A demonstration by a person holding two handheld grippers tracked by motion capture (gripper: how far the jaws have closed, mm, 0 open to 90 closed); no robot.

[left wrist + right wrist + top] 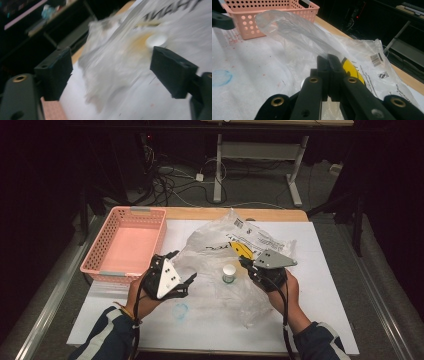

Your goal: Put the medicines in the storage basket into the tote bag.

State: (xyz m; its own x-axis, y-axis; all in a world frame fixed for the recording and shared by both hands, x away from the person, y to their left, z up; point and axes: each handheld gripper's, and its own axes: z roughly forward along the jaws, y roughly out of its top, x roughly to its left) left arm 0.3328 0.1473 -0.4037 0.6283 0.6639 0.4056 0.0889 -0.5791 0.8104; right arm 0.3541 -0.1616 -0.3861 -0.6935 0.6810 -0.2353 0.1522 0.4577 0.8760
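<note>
A white-covered table (330,285) is shown from above, with a pink perforated basket (125,245), empty, at its far left corner. Across the middle of the sheet a clear plastic bag (225,247) is spread, crumpled, printed with black text, a barcode and a yellow disc. Its long axis is judged to run from the far printed end toward the person, and its raised, rolled edge, probably the mouth, is turned toward the basket in the right gripper view (287,27). A small jar with a white cap (229,273) stands upright in the bag's middle, seemingly under or inside the film; which cannot be told.

The right gripper (328,58) is seen with its jaws pressed together on a fold of the bag, lifting it into a ridge. The left gripper (172,270) is held just beside the bag's left edge, its jaws spread wide and holding nothing; its own view is blurred.

The bag is judged to be very light, limp and slippery, liable to slide from a shallow pinch and to tear if pulled hard. A hold is best taken at a doubled edge near the mouth. The jar is judged rigid, light and easily tipped.
</note>
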